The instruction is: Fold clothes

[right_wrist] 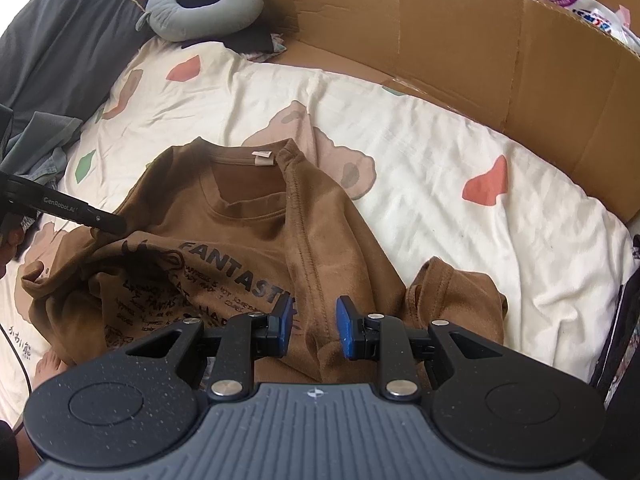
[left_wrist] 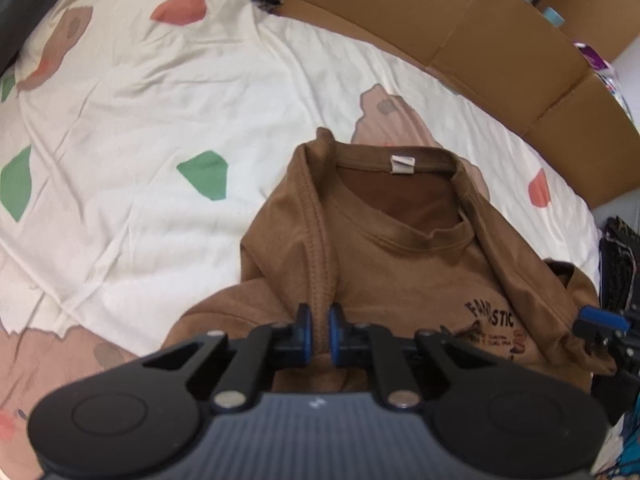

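- Work surface: a bed covered by a white sheet (left_wrist: 160,92) printed with pink, green and tan patches. The sheet is creased across its whole width.
- Task item: a brown T-shirt (right_wrist: 248,236) lies on the sheet, front side up, neck opening toward the far edge of the bed. A white label (left_wrist: 402,165) shows inside the back of the collar. Black lettering reading "FANTASTIC" and smaller print run across the chest.
- T-shirt condition: both sides are turned in over the chest, each forming a raised ridge along a stitched seam. One sleeve (right_wrist: 452,292) sticks out on the right side in the right wrist view.
- Left gripper (left_wrist: 318,330): the blue pads (left_wrist: 304,332) are pressed nearly together on a stitched fold of the T-shirt. A ridge of brown cloth stands between them. In the right wrist view its black finger reaches the cloth at the left side of the T-shirt.
- Right gripper (right_wrist: 314,328): the jaws are partly closed over a fold of the T-shirt's right side. Cloth lies between the blue pads; whether the pads press on it cannot be told.
- Surroundings: a flattened cardboard box (right_wrist: 460,40) stands along the far side of the bed. A grey neck pillow (right_wrist: 204,8) lies at the far left corner beside dark bedding (right_wrist: 60,48).
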The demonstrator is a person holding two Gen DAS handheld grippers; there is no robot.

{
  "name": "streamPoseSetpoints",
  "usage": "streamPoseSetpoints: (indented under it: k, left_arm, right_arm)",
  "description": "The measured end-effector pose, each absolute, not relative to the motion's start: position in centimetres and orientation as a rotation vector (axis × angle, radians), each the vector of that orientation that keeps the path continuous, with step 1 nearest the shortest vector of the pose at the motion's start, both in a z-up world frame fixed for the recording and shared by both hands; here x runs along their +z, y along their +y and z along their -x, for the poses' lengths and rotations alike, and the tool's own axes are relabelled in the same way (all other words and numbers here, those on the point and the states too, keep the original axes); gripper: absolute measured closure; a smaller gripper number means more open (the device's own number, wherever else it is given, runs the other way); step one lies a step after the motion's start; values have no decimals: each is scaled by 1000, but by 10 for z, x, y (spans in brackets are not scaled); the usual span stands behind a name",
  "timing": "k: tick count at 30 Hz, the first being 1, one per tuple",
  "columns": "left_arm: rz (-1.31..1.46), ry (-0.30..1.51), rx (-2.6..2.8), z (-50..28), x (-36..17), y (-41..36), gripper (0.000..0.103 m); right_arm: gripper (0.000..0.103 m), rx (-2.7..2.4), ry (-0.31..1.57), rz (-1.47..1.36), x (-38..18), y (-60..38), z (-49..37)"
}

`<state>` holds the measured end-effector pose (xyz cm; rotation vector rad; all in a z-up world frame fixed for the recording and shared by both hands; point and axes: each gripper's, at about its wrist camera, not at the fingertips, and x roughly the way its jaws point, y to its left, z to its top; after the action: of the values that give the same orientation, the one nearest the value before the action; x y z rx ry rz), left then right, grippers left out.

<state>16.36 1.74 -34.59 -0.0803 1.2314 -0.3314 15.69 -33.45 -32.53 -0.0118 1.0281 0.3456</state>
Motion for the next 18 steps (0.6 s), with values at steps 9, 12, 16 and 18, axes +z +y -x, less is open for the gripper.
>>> streamPoseSetpoints:
  k: [9,12,16,18]
  left_arm:
    - [26,1212,-366,-159,-341,16,95]
    - [24,1211,-369,-159,-341,16,95]
    - [18,1209,-373,-158,-342,16,95]
    - [16,1209,-377,-158,-343,16,95]
  right_arm:
    - [78,346,1053,75,-333,-327,-164]
    - [78,346,1069,104,-337,-325,-165]
    - [78,342,1078,140,-339,-323,-164]
    - [78,340,1082,152,-339,-321,-163]
